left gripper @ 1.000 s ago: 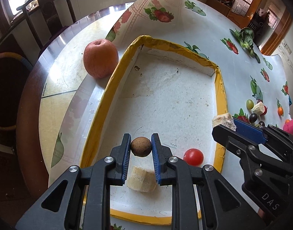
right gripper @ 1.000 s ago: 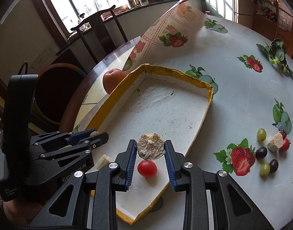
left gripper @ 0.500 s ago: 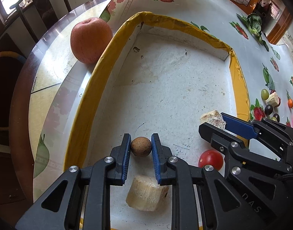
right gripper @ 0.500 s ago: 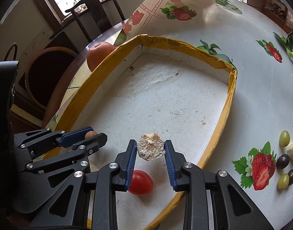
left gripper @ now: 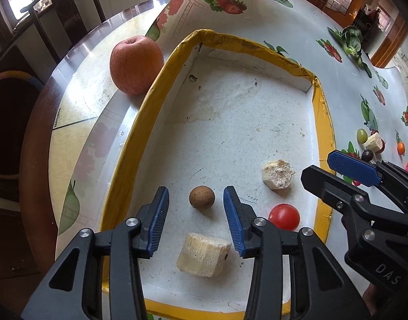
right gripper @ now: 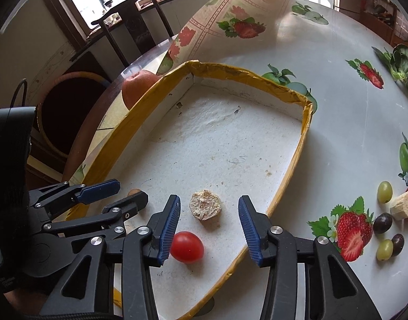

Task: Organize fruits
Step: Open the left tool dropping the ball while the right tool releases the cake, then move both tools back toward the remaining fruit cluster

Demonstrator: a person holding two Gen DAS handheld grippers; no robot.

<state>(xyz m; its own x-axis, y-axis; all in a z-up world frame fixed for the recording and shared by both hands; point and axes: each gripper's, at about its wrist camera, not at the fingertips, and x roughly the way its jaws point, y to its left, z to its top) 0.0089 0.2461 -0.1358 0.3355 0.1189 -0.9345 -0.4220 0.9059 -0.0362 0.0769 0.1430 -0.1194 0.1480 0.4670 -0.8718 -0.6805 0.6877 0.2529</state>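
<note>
Both claws stand wide and empty: the left claw straddles a small round brown fruit, and the right claw straddles a pale crumbly banana slice, both lying in the yellow-rimmed white tray. The round fruit looks light, firm and apt to roll, so pinch it across its middle. The slice looks soft, so take it gently by its sides.

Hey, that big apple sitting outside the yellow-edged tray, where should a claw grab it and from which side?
Grip the apple across its widest middle, coming from above. It sits stem dimple up, close against the tray wall, which probably blocks a side approach there. It looks wide, so the claw would likely need to open fully.
</note>
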